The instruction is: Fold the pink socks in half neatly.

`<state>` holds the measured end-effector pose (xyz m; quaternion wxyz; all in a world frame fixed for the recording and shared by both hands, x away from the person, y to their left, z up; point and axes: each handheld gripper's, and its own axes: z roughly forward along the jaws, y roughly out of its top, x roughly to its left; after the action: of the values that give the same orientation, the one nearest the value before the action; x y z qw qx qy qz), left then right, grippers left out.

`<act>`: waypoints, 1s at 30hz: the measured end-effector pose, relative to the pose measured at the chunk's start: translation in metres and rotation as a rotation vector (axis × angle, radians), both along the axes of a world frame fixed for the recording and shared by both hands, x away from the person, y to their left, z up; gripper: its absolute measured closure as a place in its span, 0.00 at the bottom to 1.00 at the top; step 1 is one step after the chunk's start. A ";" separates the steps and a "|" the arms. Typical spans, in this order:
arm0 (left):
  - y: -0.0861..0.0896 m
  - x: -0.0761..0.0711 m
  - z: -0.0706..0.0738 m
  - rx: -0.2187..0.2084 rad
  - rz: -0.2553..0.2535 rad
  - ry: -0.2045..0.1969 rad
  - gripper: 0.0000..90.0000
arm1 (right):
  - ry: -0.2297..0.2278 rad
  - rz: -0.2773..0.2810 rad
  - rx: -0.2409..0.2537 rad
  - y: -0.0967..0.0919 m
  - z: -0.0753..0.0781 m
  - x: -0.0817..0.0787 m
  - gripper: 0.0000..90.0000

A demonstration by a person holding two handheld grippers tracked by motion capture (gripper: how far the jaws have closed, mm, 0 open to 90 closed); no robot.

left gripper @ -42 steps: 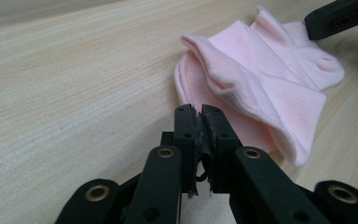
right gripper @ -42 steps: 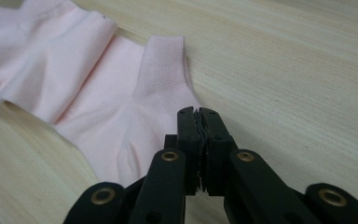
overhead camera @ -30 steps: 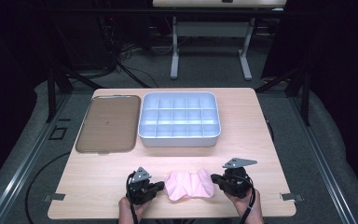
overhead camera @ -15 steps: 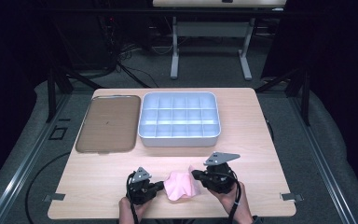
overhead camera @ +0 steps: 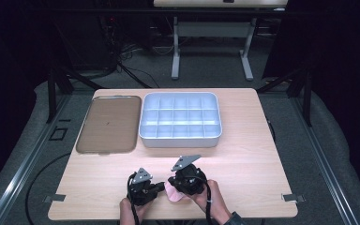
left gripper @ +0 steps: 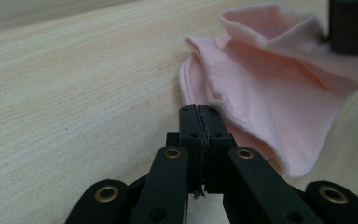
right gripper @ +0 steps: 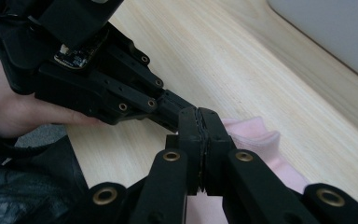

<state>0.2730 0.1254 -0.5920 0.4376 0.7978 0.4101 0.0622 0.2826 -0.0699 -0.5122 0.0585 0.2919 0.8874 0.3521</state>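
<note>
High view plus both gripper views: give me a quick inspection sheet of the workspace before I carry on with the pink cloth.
Surface: light wooden table, bare around the work.
Job's things: pink cloth bunched near the front edge, between the two tongs.
Clutter: brown tray at the back left; pale blue compartment box beside it, its cells look empty.
Grippers: left tongs shut, jaws pressed together at the cloth's edge; whether they pinch fabric cannot be told. Right tongs shut, close to the left tongs, cloth under and beyond them.
Cables: black cable trails from the right tongs toward the person; more cables on the floor behind the table.
Surroundings: dark room, grey floor, another table's legs behind.
</note>
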 end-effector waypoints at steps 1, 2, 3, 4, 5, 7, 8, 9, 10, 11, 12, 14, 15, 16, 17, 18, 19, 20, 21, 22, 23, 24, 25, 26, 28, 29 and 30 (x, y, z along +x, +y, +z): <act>0.000 0.000 0.000 0.004 0.000 -0.004 0.99 | 0.001 -0.001 0.005 0.003 -0.003 0.000 0.99; 0.000 0.000 0.000 0.004 0.000 -0.004 0.99 | 0.012 0.006 0.007 0.006 -0.006 0.000 1.00; 0.000 0.000 0.000 0.004 0.000 -0.004 0.99 | 0.013 0.015 0.003 0.007 -0.009 -0.001 1.00; 0.000 0.000 0.000 0.005 0.000 -0.004 0.99 | 0.019 0.025 0.006 0.009 -0.012 -0.002 1.00; 0.000 0.000 0.000 0.006 0.000 -0.004 0.99 | 0.026 0.034 0.001 0.010 -0.016 -0.002 1.00; 0.000 0.000 0.000 0.003 0.001 -0.003 0.99 | 0.038 0.038 -0.006 0.008 -0.026 -0.001 1.00; 0.000 0.000 0.000 0.002 -0.001 -0.002 0.99 | 0.038 0.038 -0.006 0.008 -0.026 -0.001 1.00; 0.000 0.000 0.000 0.000 -0.001 0.001 0.99 | 0.042 0.037 -0.003 0.006 -0.028 -0.001 0.97; 0.000 0.000 0.000 0.002 -0.001 0.001 0.99 | 0.040 0.027 0.011 0.002 -0.027 0.000 0.92; 0.000 0.000 0.000 0.001 -0.001 0.002 0.99 | 0.036 0.017 0.024 -0.001 -0.026 0.000 0.88; 0.000 0.000 0.000 0.001 -0.001 0.002 0.99 | 0.024 0.008 0.030 -0.007 -0.021 0.000 0.82; 0.000 0.000 0.000 0.000 -0.001 0.002 0.99 | -0.002 -0.021 0.041 -0.019 -0.015 0.001 0.75; 0.000 0.000 0.000 0.001 -0.001 0.002 0.99 | -0.010 -0.042 0.036 -0.026 -0.013 0.003 0.73; 0.000 0.000 0.000 0.002 0.000 -0.002 0.99 | -0.008 -0.050 0.022 -0.030 -0.012 0.004 0.68; 0.000 0.000 0.000 0.004 0.000 -0.004 0.99 | 0.003 -0.052 -0.002 -0.034 -0.014 0.007 0.63; 0.000 0.000 0.000 0.005 0.000 -0.004 0.99 | 0.027 -0.045 -0.018 -0.037 -0.018 0.009 0.62; 0.000 0.000 0.000 0.003 0.000 -0.003 0.99 | 0.035 -0.038 -0.033 -0.036 -0.022 0.010 0.60; 0.000 0.000 0.000 0.000 -0.001 -0.001 0.99 | 0.043 -0.030 -0.066 -0.033 -0.026 0.010 0.58; 0.000 0.000 0.000 -0.001 -0.001 0.002 0.99 | 0.043 -0.023 -0.088 -0.031 -0.030 0.010 0.59; 0.000 0.000 0.000 -0.002 0.000 0.003 0.99 | 0.040 -0.009 -0.120 -0.026 -0.037 0.009 0.61; 0.000 0.000 0.000 -0.001 -0.004 0.003 0.99 | 0.035 -0.003 -0.153 -0.020 -0.044 0.009 0.73; 0.000 0.000 0.000 -0.001 -0.005 0.003 0.99 | 0.035 -0.003 -0.153 -0.020 -0.044 0.009 0.73; 0.001 0.000 0.000 -0.004 -0.007 0.004 0.99 | 0.027 0.000 -0.146 -0.018 -0.047 0.008 0.79; 0.001 0.001 0.000 -0.007 -0.007 0.007 0.99 | 0.031 -0.016 -0.132 -0.018 -0.047 0.008 0.85; 0.001 0.001 0.000 -0.007 -0.010 0.008 0.99 | 0.041 -0.019 -0.121 -0.020 -0.046 0.010 0.93; 0.001 0.001 0.000 -0.008 -0.011 0.007 0.99 | 0.044 -0.025 -0.118 -0.021 -0.045 0.010 0.96; 0.001 0.001 0.000 -0.006 -0.011 0.007 0.99 | 0.038 -0.032 -0.113 -0.021 -0.045 0.011 0.97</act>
<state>0.2737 0.1259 -0.5922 0.4389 0.7989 0.4075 0.0558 0.2932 -0.0910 -0.5576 0.0635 0.3088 0.9020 0.2949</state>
